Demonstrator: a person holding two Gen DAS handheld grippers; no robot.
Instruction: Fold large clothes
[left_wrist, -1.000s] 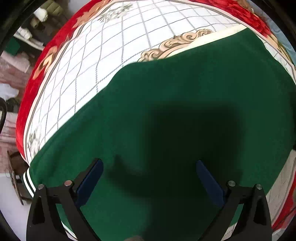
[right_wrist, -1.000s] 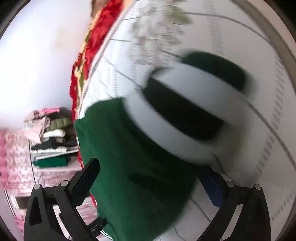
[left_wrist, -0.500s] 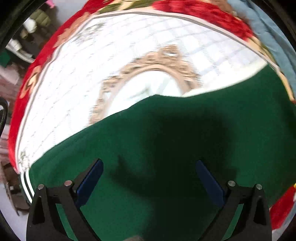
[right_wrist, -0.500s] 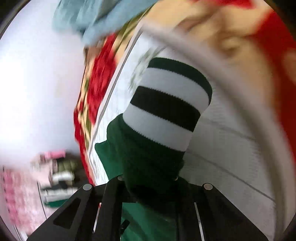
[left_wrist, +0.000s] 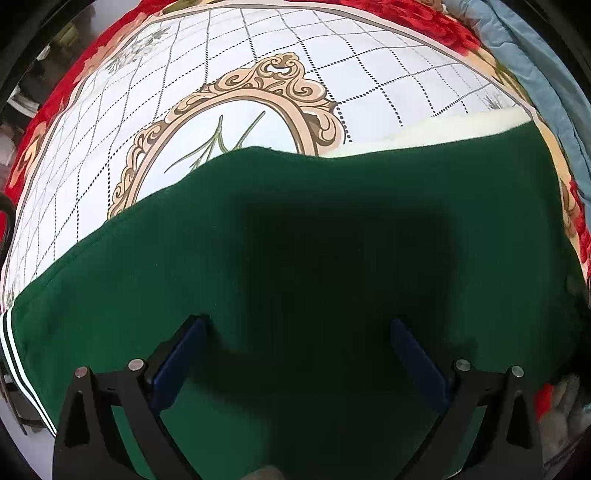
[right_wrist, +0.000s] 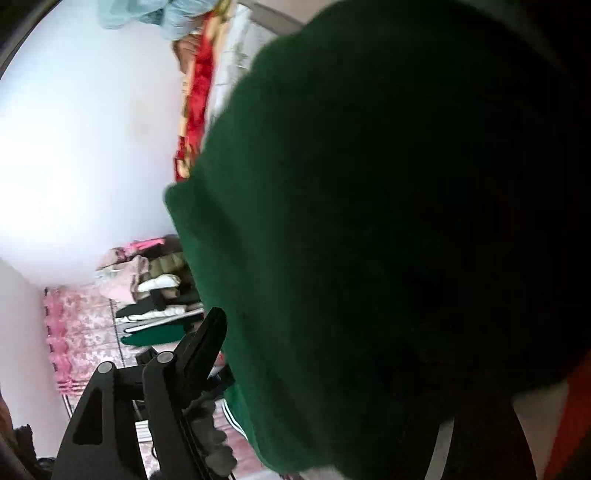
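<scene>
My left gripper (left_wrist: 299, 332) is spread wide, blue pads well apart, w/ nothing between them; it hangs just over the big dark-green knit garment (left_wrist: 314, 258). The garment lies flat on the white grid-pattern bedspread w/ red floral border (left_wrist: 258, 48), covering the lower half of the left wrist view. Its far edge runs across the tan scrollwork oval (left_wrist: 207, 110) printed mid-spread. At far left, the garment's white-and-dark striped hem band (left_wrist: 14, 354) sits at the bed edge. A cream lining strip (left_wrist: 443, 129) shows along the top right edge, and a pale blue cloth (left_wrist: 535, 85) is bunched past the bed's right corner.

In the right wrist view, green fabric (right_wrist: 369, 221) is draped right over the lens and fills most of the frame. Only one black finger (right_wrist: 199, 354) of my right gripper shows, at left of the cloth; the other is buried, so I can't tell how far it's closed or what it has. At left bkgd, a stack of folded clothes (right_wrist: 155, 295) sits by the white wall (right_wrist: 81, 129).
</scene>
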